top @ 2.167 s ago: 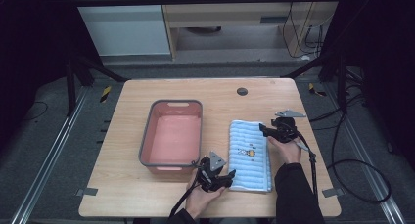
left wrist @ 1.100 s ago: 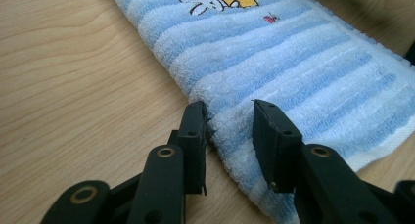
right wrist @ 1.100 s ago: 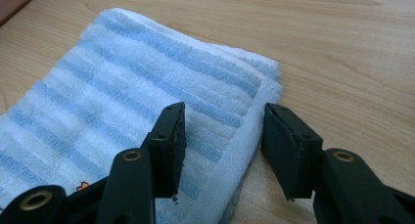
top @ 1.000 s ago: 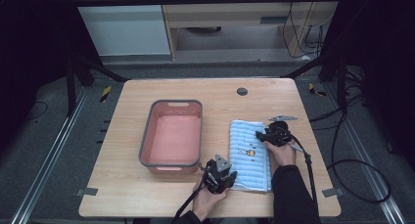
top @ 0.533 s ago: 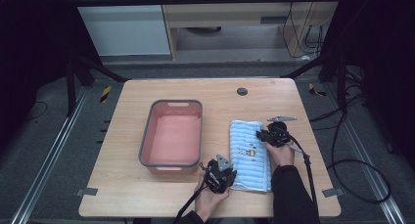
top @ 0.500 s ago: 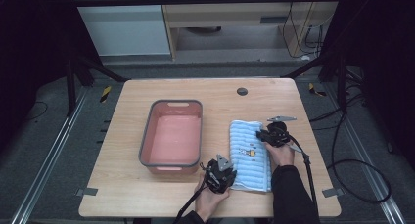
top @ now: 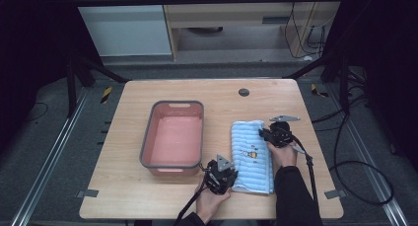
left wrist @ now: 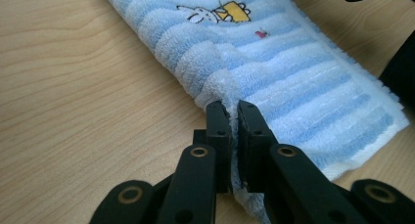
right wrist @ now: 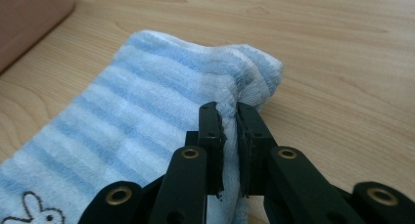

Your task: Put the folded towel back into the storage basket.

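Observation:
A folded blue-and-white striped towel point(top: 252, 154) with a small rabbit print lies flat on the wooden table point(top: 148, 93), right of a pink tub. My left gripper point(top: 227, 177) is at the towel's near left edge; its jaws have just been closing and now pinch a fold of the towel point(left wrist: 274, 72) between them point(left wrist: 233, 117). My right gripper point(top: 266, 133) is at the towel's far right edge; its jaws have also just been closing and grip a bunched fold of the towel point(right wrist: 147, 101) at the edge point(right wrist: 230, 117).
An empty pink tub point(top: 173, 135) with a grey rim stands left of the towel. A dark round hole point(top: 243, 92) sits near the table's far edge. Cables trail off the table at the right point(top: 340, 162). Bare wood surrounds the towel.
Both grippers have come down from just off the towel onto its edges, then stayed put. A fold of cloth is now pinched in each.

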A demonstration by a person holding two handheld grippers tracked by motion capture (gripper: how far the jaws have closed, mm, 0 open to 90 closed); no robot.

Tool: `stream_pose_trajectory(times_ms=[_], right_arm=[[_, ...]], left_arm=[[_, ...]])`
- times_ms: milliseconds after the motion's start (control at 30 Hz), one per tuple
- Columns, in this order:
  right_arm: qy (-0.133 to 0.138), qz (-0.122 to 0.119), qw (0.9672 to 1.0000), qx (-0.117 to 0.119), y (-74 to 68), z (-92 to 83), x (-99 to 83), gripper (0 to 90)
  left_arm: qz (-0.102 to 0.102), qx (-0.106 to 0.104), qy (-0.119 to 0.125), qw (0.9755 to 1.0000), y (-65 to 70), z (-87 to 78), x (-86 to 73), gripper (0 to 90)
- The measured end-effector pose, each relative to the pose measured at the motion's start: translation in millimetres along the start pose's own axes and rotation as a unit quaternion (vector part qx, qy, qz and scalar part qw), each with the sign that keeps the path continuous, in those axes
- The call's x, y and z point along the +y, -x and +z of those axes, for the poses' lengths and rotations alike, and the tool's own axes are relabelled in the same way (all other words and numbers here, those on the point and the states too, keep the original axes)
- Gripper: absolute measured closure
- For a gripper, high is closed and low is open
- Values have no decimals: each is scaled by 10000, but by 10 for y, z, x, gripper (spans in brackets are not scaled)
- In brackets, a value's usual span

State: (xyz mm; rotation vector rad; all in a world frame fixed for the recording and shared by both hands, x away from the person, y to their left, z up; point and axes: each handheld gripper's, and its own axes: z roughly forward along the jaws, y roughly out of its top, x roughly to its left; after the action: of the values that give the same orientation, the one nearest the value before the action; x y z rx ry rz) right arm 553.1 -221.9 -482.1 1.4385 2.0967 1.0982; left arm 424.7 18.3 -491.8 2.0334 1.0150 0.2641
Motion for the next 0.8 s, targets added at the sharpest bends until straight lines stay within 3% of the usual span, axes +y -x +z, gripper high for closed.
stream_pose_trajectory(times_ms=[133,400,800], right_arm=[[156,-99,9998,15,-59,-100,68,829],[551,20,9984,121,-100,-332,208,831],[953,-31,9954,107,-221,-608,419,831]], left_arm=[[61,-28,126,9999,17,-98,63,853],[274,-68,326,9991,56,-310,215,855],[543,-29,562,9969,60,-624,438,856]])
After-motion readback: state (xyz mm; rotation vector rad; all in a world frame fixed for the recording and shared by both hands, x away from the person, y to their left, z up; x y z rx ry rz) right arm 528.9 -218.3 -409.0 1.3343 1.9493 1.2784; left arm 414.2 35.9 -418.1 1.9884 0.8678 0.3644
